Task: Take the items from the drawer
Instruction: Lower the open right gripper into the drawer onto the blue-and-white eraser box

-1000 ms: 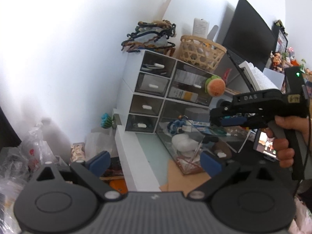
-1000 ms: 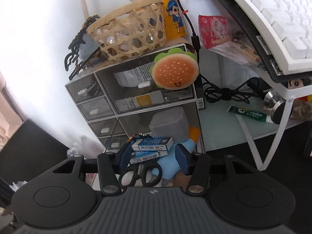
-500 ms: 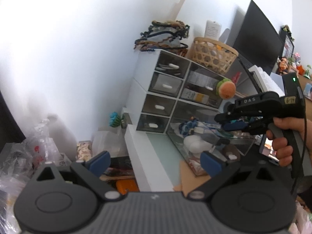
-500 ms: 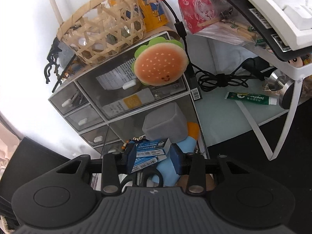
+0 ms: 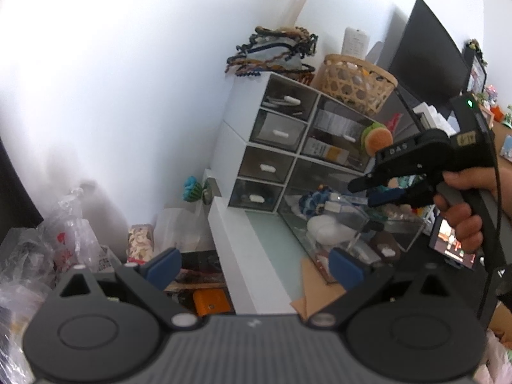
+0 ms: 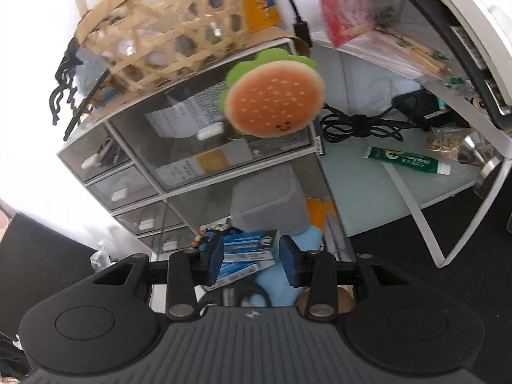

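The drawer is standing pulled out, still full, and you are narrowing the right gripper around its blue boxes without yet lifting them, while your left gripper is gaping wide, empty.

Blurred by motion in the right wrist view: woven basket and burger plush. Scissors mostly hidden behind the gripper body. Keyboard cut off at the right edge. Print on the blue boxes too small to read. Phone screen partly hidden behind a hand.
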Motion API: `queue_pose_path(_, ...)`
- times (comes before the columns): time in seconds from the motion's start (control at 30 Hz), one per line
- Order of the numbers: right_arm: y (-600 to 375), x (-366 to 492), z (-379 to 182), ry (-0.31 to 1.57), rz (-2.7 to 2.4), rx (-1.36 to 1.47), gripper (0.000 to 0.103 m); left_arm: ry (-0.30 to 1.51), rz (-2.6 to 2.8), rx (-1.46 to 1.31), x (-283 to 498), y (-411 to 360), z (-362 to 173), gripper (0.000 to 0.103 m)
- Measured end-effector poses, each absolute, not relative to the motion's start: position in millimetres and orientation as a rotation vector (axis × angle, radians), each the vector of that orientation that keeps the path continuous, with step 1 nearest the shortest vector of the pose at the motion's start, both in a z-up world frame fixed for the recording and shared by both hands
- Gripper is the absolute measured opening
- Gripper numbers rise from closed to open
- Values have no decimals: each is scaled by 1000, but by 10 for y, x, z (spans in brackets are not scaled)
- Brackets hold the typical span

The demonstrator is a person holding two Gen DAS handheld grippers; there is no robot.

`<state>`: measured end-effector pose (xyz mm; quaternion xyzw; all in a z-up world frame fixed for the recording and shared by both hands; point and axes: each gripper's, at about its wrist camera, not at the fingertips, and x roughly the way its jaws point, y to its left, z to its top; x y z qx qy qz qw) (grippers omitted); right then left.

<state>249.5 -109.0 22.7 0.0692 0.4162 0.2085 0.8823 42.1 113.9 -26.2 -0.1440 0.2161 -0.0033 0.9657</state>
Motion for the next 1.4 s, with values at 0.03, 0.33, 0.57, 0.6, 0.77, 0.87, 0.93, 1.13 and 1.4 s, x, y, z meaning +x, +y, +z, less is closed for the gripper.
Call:
queue_pose_path(0.03, -1068, 2487, 228, 867, 428, 132, 43, 436, -10, -289, 419, 1129, -256, 100)
queue_pose_path(0.33, -987, 2512, 168, 883, 393, 129, 47, 419, -15, -264, 384, 1109, -228, 100)
queue_pose_path(0.57, -977, 2566, 131, 885, 393, 145, 47, 414, 81, -282, 244, 780, -179, 100)
queue_pose_path(0.6, -987, 2592, 130, 885, 400, 143, 47, 414, 82, -285, 252, 792, -183, 100)
queue_pose_path(0.77, -1034, 2653, 115, 883, 417, 144, 44, 411, 79, -291, 272, 836, -199, 100)
queue_pose_path(0.87, -1077, 2630, 134, 875, 427, 149, 40, 409, 73, -293, 283, 861, -208, 100)
queue_pose_path(0.93, -1108, 2615, 149, 871, 436, 161, 40, 410, 72, -294, 300, 872, -214, 100)
queue_pose_path(1.13, -1191, 2594, 180, 834, 479, 206, 37, 416, 70, -287, 308, 891, -227, 100)
queue_pose_path(1.4, -1292, 2745, 63, 871, 463, 329, 28, 418, 61, -279, 306, 915, -235, 100)
